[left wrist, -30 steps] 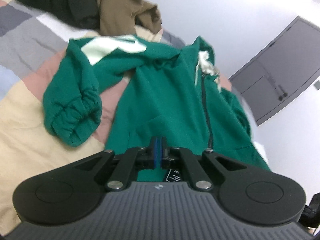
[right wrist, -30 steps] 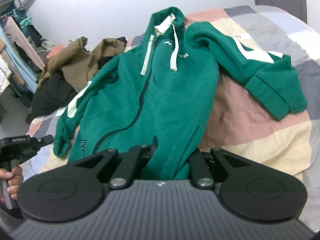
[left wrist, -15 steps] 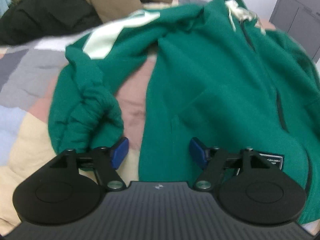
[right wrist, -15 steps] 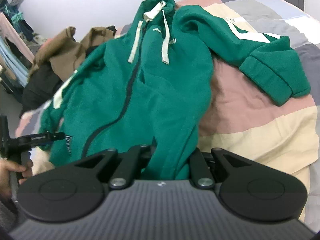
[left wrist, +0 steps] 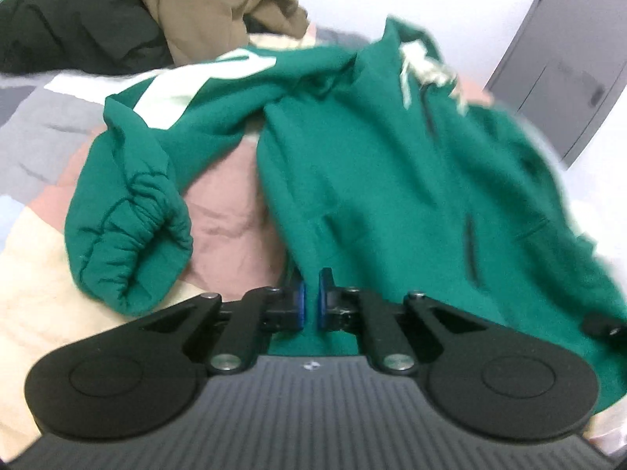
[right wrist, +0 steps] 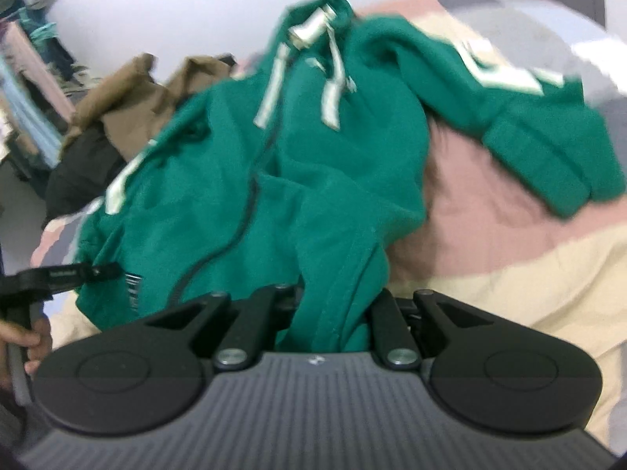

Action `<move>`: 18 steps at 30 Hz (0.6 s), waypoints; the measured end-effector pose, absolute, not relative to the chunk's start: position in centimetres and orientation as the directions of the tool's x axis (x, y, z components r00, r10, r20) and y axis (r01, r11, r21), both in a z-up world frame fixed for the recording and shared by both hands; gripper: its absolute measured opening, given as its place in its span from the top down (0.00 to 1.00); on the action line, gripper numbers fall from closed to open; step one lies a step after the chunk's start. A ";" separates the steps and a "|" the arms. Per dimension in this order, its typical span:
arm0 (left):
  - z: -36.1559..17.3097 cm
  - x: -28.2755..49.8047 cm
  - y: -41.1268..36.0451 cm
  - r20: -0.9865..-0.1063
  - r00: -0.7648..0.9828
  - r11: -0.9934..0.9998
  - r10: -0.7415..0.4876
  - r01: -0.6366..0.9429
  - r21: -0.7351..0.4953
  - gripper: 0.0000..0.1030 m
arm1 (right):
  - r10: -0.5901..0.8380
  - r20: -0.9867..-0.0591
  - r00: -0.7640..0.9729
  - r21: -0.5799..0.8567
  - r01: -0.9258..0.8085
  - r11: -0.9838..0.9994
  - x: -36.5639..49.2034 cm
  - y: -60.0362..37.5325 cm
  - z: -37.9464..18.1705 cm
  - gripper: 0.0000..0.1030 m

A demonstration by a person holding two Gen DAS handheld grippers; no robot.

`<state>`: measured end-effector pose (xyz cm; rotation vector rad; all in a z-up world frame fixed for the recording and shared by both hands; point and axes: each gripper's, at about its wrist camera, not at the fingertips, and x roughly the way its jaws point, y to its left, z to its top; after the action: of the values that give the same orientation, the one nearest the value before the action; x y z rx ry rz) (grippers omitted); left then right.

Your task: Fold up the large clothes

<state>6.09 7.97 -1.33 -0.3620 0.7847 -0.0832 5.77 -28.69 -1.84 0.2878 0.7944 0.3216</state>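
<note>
Both claws are working the hem: left claw point(left wrist: 309, 299) is nearly pressed together on the green hoodie point(left wrist: 384, 180), right claw point(right wrist: 333, 313) is pinching a bunch of it. Hoodie is lying face-up on the bed point(right wrist: 509, 270); looks like smoothing before folding, sleeves next.

Patchwork bed point(left wrist: 35, 293) — green hoodie point(left wrist: 372, 180), brown point(left wrist: 203, 4) and black clothes point(left wrist: 70, 27) atop.

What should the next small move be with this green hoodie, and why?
Probably lift both hem corners together. The left hand-held gripper is nearly shut on the green hoodie hem, the right hand-held gripper already pinches a bunched fold, and the body lies rumpled.
</note>
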 end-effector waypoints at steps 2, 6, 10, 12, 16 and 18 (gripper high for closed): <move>0.3 4.9 9.2 -0.635 0.723 0.898 -0.273 -0.047 -0.439 0.93 | 0.401 -0.612 0.682 0.354 -0.217 0.910 4.7 -28.9 0.1 0.89; 2.5 2.8 11.7 -0.564 0.729 0.798 -0.388 -0.041 -0.601 0.93 | 0.394 -0.572 0.719 0.336 -0.233 0.913 3.3 -30.1 3.9 0.90; 4.3 1.1 12.9 -0.538 0.711 0.741 -0.453 -0.035 -0.671 0.93 | 0.393 -0.553 0.735 0.342 -0.230 0.911 2.2 -31.6 7.0 0.90; 5.0 0.4 12.9 -0.568 0.691 0.760 -0.447 -0.043 -0.649 0.93 | 0.392 -0.557 0.733 0.343 -0.227 0.912 1.8 -31.8 8.0 0.90; 5.0 0.0 12.6 -0.660 0.654 0.828 -0.370 -0.089 -0.553 0.93 | 0.370 -0.640 0.674 0.325 -0.199 0.925 1.5 -31.2 7.0 0.89; 4.2 0.5 11.9 -0.715 0.628 0.866 -0.308 -0.126 -0.484 0.93 | 0.370 -0.699 0.612 0.333 -0.180 0.926 1.9 -30.3 5.1 0.89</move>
<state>0.50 11.91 4.19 -0.5308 0.8969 -0.1096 1.93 -30.31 5.06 0.2396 0.8567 0.3207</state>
